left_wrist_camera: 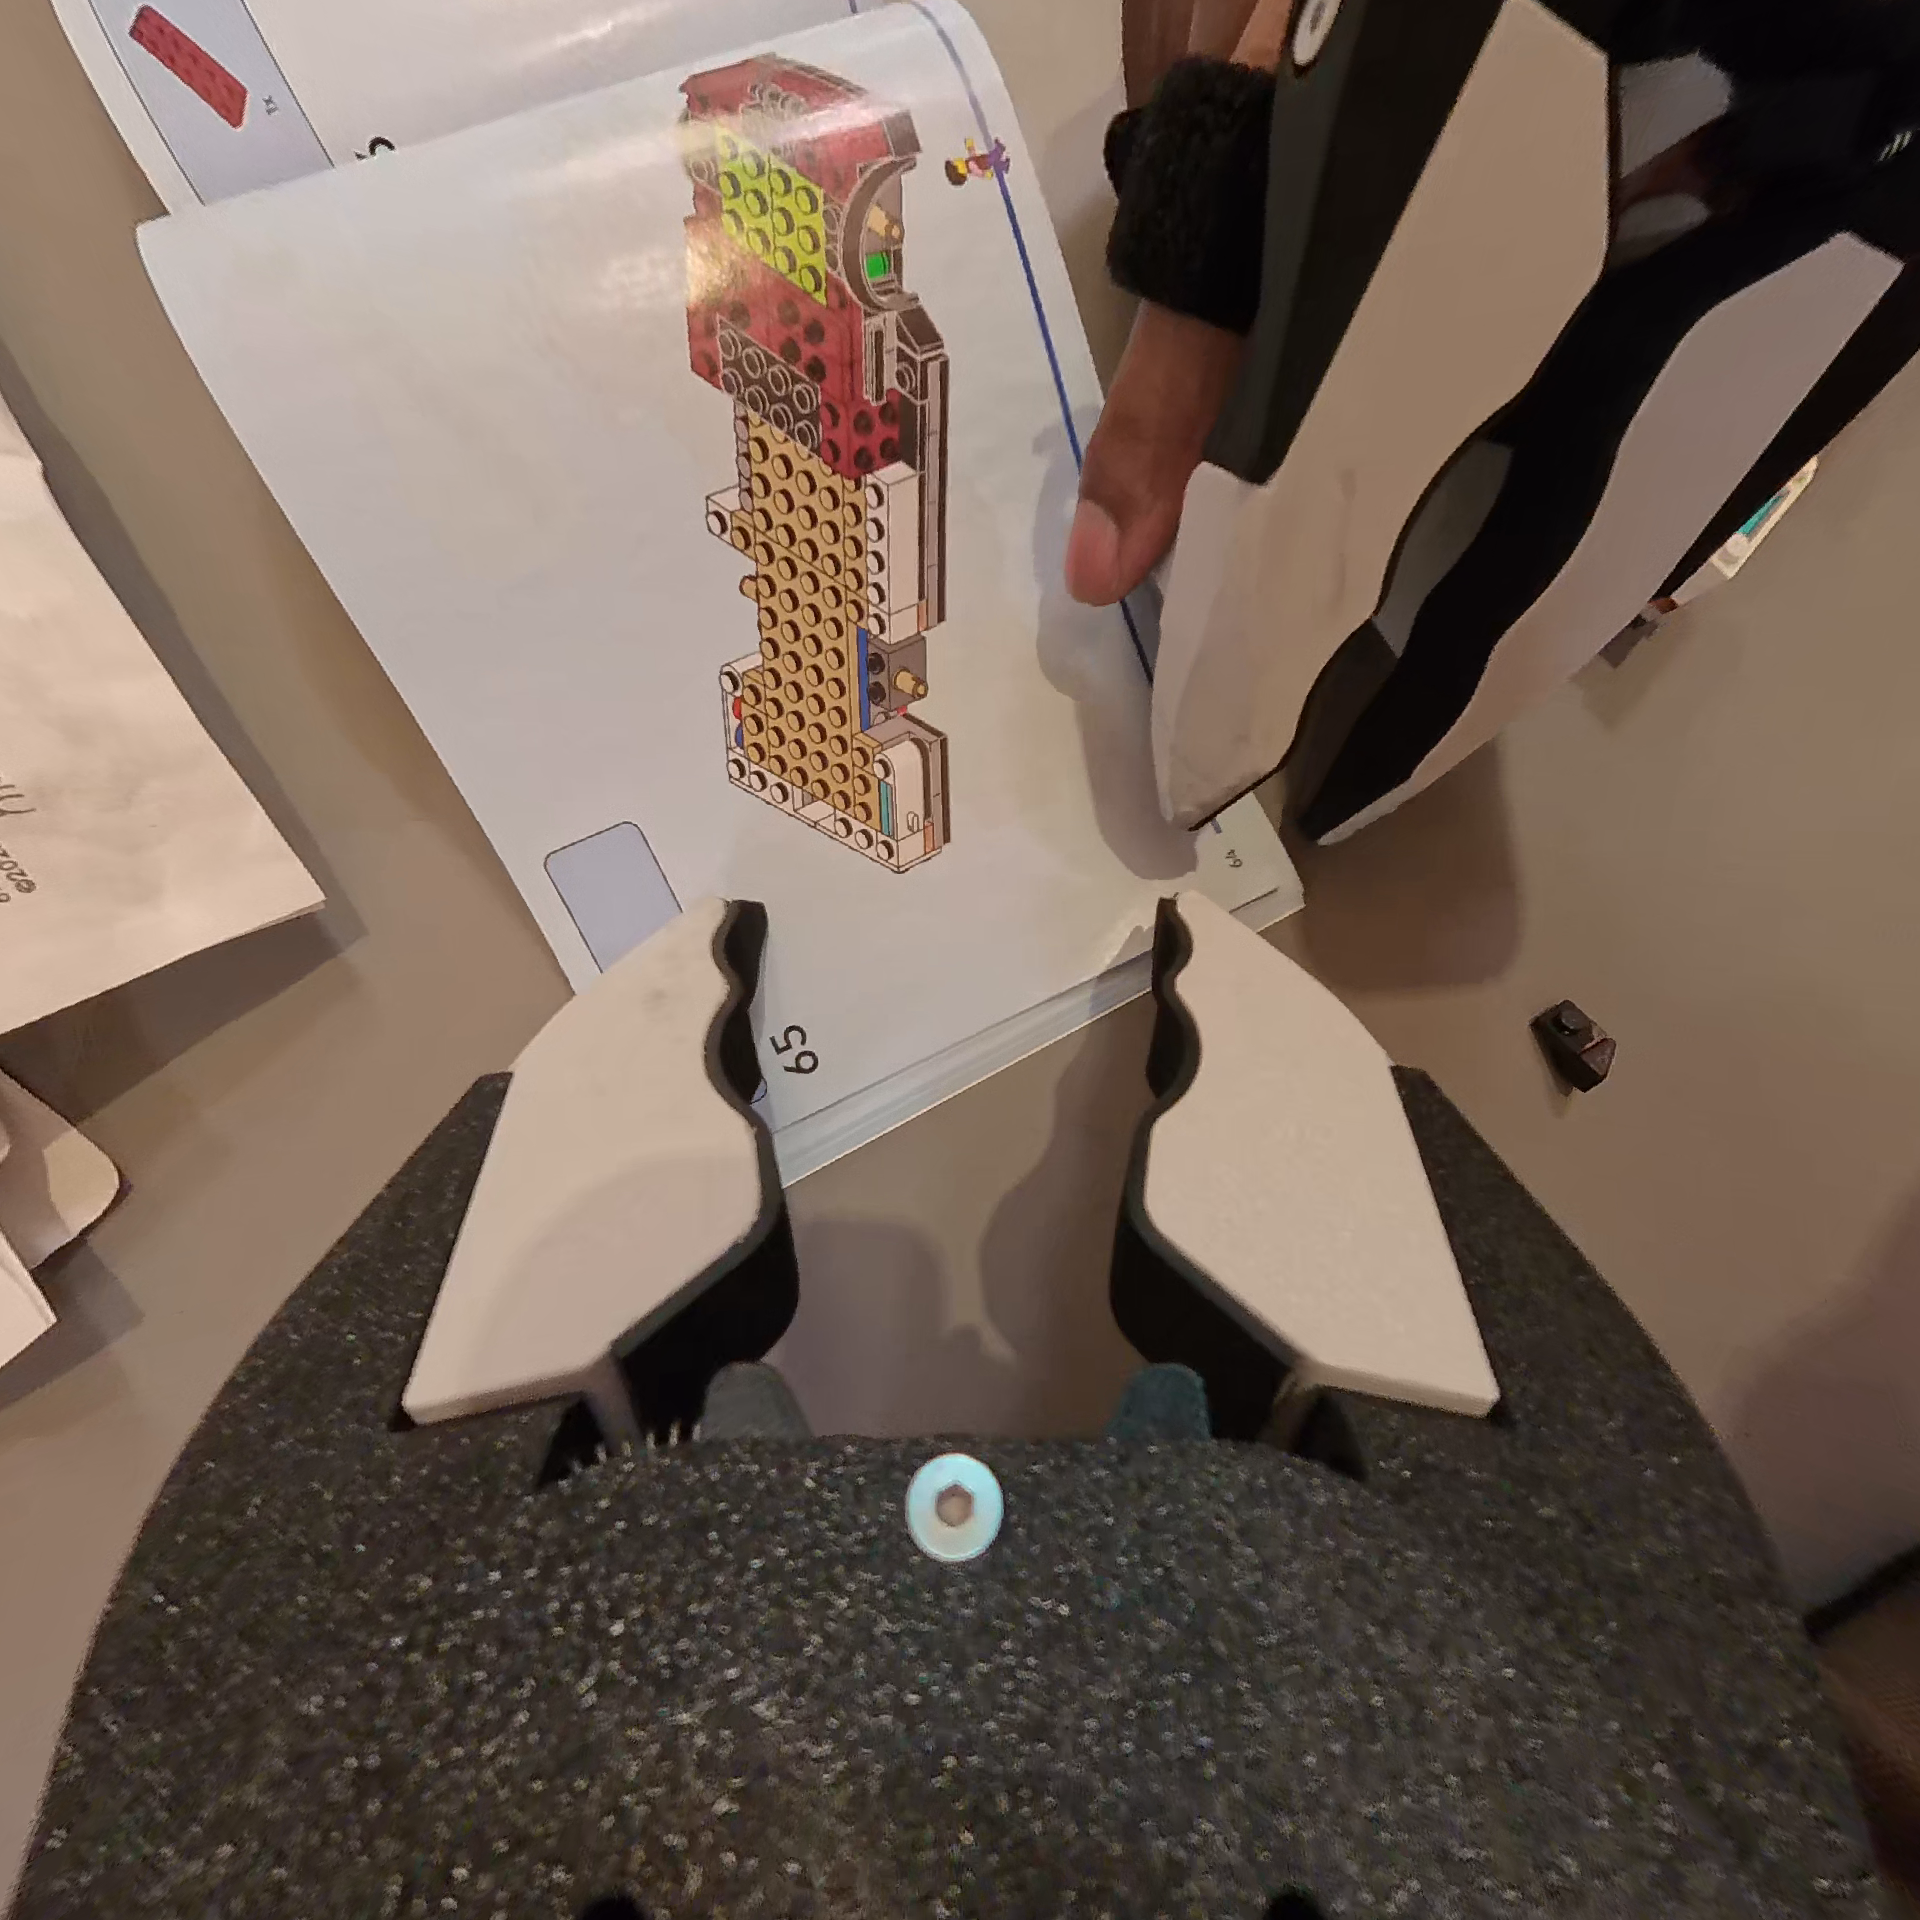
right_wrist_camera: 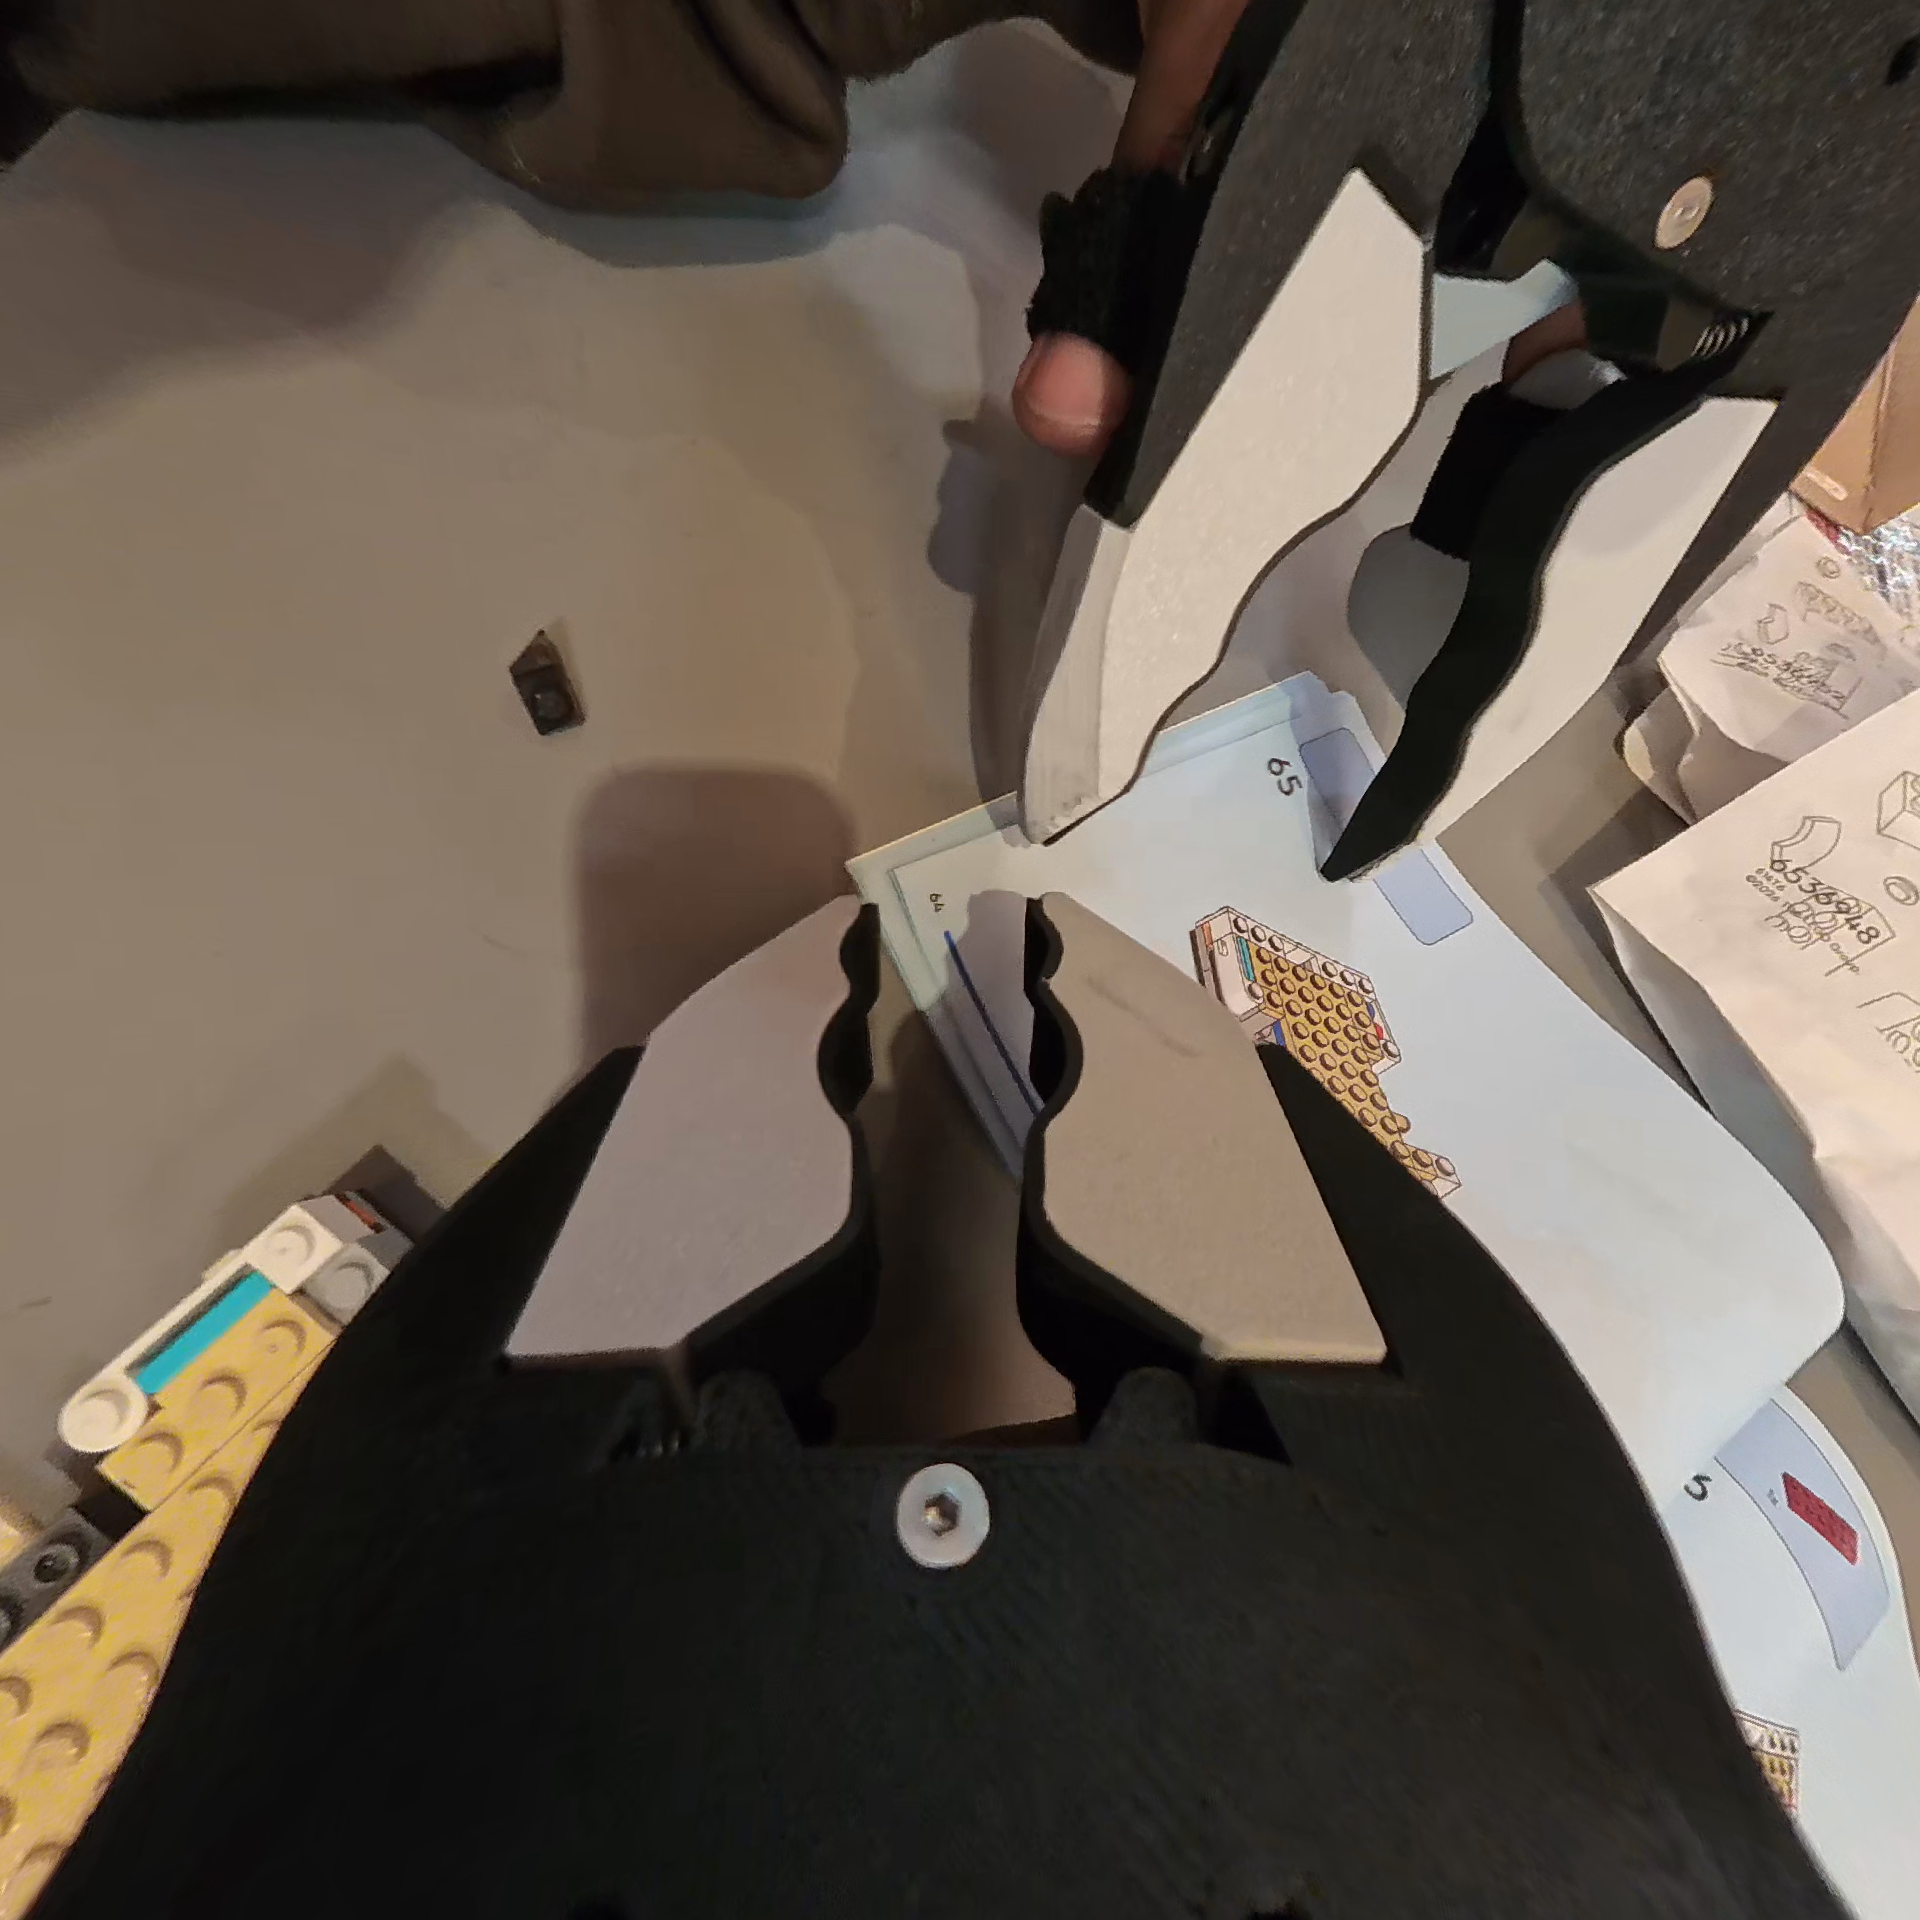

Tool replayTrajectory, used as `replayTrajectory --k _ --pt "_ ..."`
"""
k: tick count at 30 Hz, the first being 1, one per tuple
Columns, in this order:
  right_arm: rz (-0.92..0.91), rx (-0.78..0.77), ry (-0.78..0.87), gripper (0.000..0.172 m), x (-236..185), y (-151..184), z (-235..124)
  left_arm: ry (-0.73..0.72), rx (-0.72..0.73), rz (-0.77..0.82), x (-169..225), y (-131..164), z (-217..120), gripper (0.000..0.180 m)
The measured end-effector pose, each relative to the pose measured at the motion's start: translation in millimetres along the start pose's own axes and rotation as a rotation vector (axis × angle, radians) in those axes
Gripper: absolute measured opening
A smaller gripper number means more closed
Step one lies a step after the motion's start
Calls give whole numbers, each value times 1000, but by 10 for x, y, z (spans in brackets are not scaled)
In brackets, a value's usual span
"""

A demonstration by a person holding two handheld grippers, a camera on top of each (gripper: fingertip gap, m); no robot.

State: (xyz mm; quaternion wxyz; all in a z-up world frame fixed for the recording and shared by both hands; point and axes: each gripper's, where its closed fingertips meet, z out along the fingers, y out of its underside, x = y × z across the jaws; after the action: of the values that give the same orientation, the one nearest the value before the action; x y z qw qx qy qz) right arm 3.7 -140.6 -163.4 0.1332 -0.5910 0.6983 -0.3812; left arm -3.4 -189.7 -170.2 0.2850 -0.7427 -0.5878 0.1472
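An open instruction booklet (left_wrist_camera: 499, 499) lies on the beige table and also shows in the right wrist view (right_wrist_camera: 1558, 1091). My left gripper (left_wrist_camera: 956, 909) is open wide and empty, its tips over the booklet's near edge; it shows from the other side in the right wrist view (right_wrist_camera: 1195, 852). My right gripper (right_wrist_camera: 951, 914) is partly open, and the booklet's corner edge runs between its fingers with a gap to each pad. In the left wrist view the right gripper (left_wrist_camera: 1262, 821) has one tip on the page corner and the other off the booklet.
A small dark brick (left_wrist_camera: 1574, 1044) lies loose on the table (right_wrist_camera: 548, 686). A tan and white brick model (right_wrist_camera: 156, 1455) sits beside my right gripper. White printed paper bags (right_wrist_camera: 1766, 987) lie past the booklet (left_wrist_camera: 104, 727). A person's finger (left_wrist_camera: 1122, 499) rests along the right gripper.
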Motion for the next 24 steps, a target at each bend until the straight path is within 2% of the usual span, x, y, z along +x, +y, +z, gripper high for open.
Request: replayTrajectory --k 4,11,24 --pt "0 -2 8 26 10 -5 6 32 0 46 96 -15 18 75" --pt "-5 -5 25 26 25 -1 15 23 -21 131 166 -9 59 87" --pt "0 -2 48 25 65 19 -4 -21 -35 145 97 -15 101 88"
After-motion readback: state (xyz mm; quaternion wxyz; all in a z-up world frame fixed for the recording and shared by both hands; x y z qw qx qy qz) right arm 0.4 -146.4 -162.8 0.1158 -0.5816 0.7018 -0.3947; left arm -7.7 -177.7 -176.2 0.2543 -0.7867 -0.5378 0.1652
